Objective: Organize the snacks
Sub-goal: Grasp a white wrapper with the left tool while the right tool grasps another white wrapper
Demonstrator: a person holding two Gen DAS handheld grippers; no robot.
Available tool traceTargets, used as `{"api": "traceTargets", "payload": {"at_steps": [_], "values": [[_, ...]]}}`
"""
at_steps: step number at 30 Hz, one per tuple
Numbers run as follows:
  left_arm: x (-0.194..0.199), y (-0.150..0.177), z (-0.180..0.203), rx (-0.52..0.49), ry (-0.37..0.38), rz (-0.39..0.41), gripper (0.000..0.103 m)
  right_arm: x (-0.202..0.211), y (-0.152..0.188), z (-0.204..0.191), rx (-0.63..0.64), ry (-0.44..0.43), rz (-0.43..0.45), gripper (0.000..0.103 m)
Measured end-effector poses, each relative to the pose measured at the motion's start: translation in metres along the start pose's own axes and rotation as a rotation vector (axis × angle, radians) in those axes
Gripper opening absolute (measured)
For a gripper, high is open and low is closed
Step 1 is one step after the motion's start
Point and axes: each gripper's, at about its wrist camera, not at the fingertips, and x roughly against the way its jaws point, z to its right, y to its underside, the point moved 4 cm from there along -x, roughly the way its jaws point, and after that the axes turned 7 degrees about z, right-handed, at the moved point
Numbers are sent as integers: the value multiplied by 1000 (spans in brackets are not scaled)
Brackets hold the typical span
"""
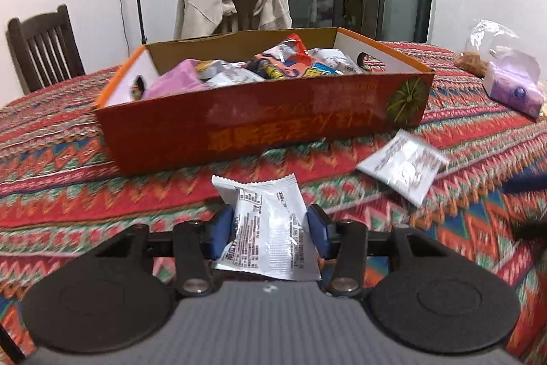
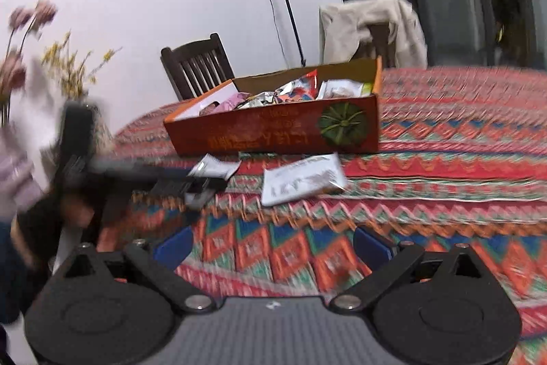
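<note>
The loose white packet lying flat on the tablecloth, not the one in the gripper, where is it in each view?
Left wrist: white packet at right of centre, below the box's right corner.
Right wrist: white packet at centre, just below the box.
Shared landmark: orange box.

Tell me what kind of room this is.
Most likely a home dining room. A table under a patterned tablecloth has a wooden dining chair drawn up to it, a beige jacket hangs over another chair, and a tissue pack sits near the table's edge.
</note>
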Motion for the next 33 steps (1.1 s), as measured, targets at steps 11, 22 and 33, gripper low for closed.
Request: {"api": "traceTargets", "payload": {"at_steps": [11, 22, 33], "values": [[17, 4, -24, 158, 60, 17, 49, -121, -38, -14, 2, 141, -57, 100], [20, 3, -28, 185, 70, 25, 49, -139, -24, -36, 201, 191, -98, 88], [20, 4, -24, 131, 22, 53, 48, -95, -7, -52, 331, 180, -59, 43]]}}
